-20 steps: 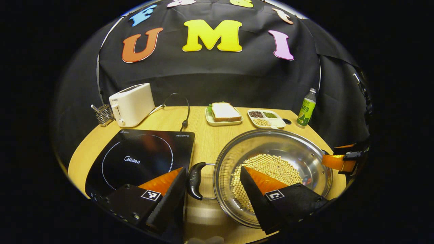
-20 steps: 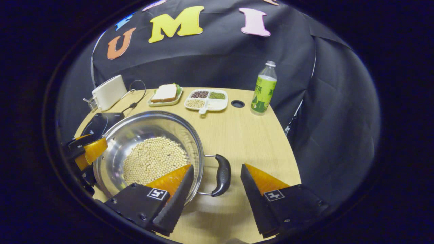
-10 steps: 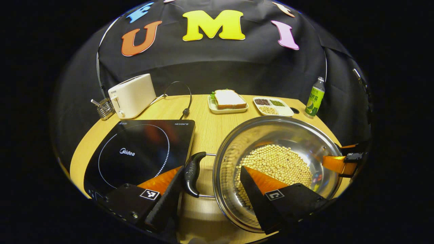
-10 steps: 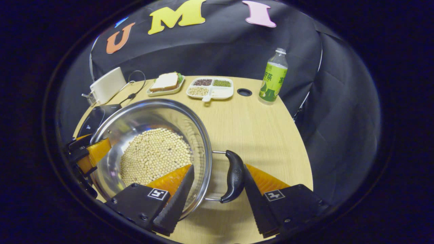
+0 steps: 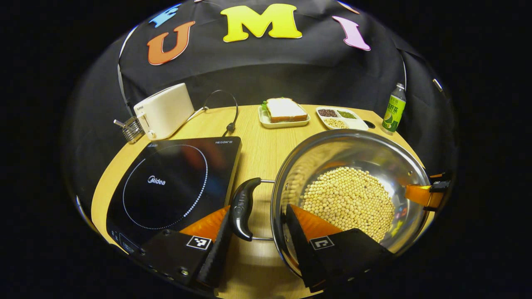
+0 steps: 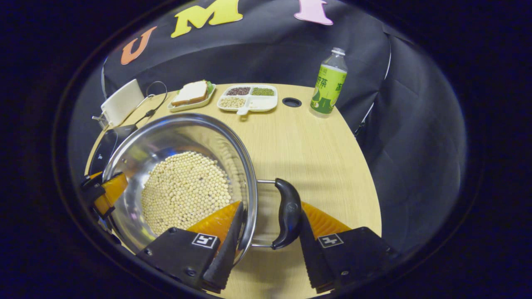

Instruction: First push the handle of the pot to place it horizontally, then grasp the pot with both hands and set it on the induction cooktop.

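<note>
1. centrally, the steel pot (image 5: 353, 166) with pale beans (image 5: 349, 201) in it sits on the wooden table (image 5: 257, 153); each gripper straddles one side of it, one finger inside the bowl and one outside.
2. between the left gripper's (image 5: 257, 230) jaws lie the pot's wall and its black left handle (image 5: 243, 207); the outer finger touches the handle, the inner finger reaches over the rim above the beans. the jaws look closed in on handle and rim, but i cannot tell whether both fingers press.
3. between the right gripper's (image 6: 270, 226) jaws, in the right gripper view, stand the rim and the black right handle (image 6: 286, 211); the outer finger touches the handle, the inner one sits inside the wall. whether it clamps i cannot tell.
4. just outside the left gripper's outer finger lies the black induction cooktop (image 5: 174, 182), beside the pot and apart from it.
5. far ahead of the jaws stand a white toaster (image 5: 164, 110), a sandwich on a tray (image 5: 284, 110), a divided dish of grains (image 5: 341, 117) and a green bottle (image 6: 328, 83).
</note>
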The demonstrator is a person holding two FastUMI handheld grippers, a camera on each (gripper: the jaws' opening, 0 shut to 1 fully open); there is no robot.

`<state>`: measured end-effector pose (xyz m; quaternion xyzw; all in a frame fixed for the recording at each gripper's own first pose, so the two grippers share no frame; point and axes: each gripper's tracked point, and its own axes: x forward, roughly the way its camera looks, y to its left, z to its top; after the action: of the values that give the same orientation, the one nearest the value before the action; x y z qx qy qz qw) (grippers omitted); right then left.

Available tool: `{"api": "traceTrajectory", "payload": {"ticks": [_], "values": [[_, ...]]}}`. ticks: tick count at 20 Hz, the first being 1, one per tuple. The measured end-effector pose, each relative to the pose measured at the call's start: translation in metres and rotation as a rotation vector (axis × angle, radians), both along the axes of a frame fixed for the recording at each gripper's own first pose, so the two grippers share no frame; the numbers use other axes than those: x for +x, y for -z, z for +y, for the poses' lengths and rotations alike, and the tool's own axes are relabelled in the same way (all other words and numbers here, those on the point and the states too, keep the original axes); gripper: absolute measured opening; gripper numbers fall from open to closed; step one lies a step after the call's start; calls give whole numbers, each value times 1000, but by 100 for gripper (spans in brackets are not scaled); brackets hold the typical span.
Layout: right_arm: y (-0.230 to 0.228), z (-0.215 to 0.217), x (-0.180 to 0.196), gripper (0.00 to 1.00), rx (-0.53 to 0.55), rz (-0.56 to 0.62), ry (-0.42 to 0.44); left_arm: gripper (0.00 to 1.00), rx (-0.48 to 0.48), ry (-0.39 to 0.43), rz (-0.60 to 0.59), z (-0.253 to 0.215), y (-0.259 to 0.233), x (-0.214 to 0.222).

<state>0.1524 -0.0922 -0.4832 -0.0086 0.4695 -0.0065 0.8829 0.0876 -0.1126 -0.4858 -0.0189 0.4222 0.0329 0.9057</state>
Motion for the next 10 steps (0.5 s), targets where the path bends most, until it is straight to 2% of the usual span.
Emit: {"api": "traceTrajectory", "payload": {"ticks": [1, 4, 7, 10], "values": [[1, 0, 0, 70, 9, 8, 1, 71, -29, -27, 12, -1, 0, -2], [-2, 1, -2, 59, 65, 34, 17, 59, -51, -46, 24, -4, -4, 1], [-6, -3, -3, 54, 64, 24, 11, 55, -48, -37, 17, -7, -6, 1], [-10, -3, -5, 53, 74, 14, 18, 55, -41, -23, -2, -8, -14, 3]]}}
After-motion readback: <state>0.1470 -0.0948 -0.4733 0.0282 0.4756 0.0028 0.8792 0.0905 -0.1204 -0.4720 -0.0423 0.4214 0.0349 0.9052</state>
